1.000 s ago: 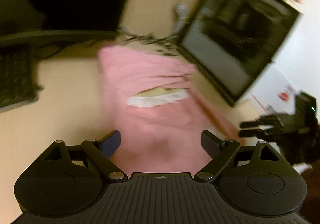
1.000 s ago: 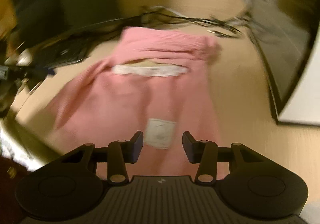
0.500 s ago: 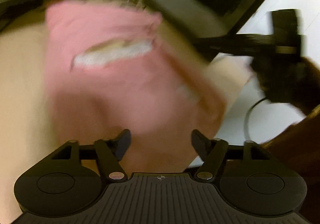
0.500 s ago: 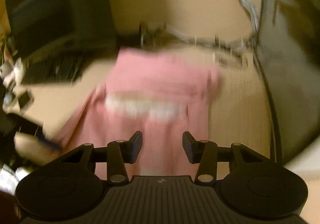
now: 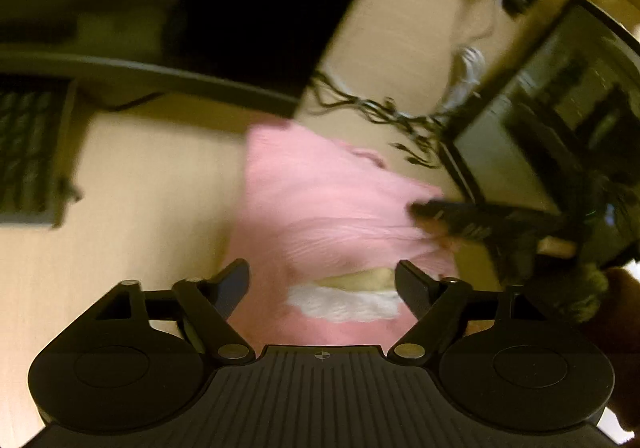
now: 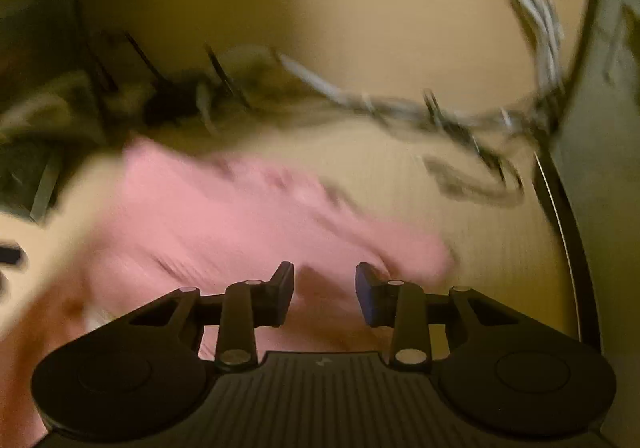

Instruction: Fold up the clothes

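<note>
keyboard [image 5: 24, 152], tangled cables [image 5: 384, 116], monitor [image 5: 560, 120]

Pale wooden desk [image 5: 132, 184] under pink garment [image 5: 320, 208], keyboard [image 5: 28, 152], tangled cables [image 5: 384, 116].

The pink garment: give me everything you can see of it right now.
The pink garment is a soft, knit-looking top lying mostly flat, lightly wrinkled, on the tan tabletop. A neck opening with white trim and a pale lining sits just ahead of the left gripper, whose jaws stand wide with nothing clamped. In the left wrist view the right gripper reaches over its right edge; whether it pinches cloth is blurred. Tangled cables lie beyond its far edge.
</note>
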A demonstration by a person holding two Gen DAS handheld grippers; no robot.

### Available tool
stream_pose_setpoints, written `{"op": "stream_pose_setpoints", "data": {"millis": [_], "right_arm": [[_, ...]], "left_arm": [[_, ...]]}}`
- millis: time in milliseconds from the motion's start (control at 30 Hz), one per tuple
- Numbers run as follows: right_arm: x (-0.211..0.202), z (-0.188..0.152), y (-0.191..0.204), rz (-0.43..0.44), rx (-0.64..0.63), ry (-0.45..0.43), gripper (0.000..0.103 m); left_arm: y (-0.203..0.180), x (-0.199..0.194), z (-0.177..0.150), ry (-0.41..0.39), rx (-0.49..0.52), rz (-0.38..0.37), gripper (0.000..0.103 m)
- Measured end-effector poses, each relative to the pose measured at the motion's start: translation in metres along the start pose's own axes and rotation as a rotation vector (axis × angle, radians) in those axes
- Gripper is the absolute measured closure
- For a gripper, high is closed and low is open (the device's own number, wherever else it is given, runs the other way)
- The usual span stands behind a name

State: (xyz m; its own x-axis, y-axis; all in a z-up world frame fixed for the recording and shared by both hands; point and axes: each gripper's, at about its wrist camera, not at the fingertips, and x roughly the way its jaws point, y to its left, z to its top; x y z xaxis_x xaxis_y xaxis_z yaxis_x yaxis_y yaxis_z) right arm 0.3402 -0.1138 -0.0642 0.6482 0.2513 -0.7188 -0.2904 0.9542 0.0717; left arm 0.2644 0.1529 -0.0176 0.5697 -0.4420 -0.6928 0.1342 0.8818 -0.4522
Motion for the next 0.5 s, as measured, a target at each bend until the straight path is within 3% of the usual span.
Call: {"op": "stream_pose_setpoints", "data": {"millis": [133,367,467,500], "right_arm": [[0.021,0.031,0.006,0.017,0.018,-0.054,0.059],[0.099,0.039,0.011,0.028,-0.034,0.055,0.059],[0.091,0.036,0.013,0.088,-0.045,0.059,0.1],[0.079,0.035,0.016,0.095,-0.052,0.036,0.1]], "left_arm": [[0.01,-0.01,-0.009,-0.018,-0.095,0.041,0.009],[0.022,-0.024,-0.021,-0.047,-0.18,0.073,0.008],[0.032,-0.034,-0.027,-0.057,-0.22,0.058,0.007],[0.038,-0.037,-0.03,-0.056,-0.24,0.044,0.007]]}}
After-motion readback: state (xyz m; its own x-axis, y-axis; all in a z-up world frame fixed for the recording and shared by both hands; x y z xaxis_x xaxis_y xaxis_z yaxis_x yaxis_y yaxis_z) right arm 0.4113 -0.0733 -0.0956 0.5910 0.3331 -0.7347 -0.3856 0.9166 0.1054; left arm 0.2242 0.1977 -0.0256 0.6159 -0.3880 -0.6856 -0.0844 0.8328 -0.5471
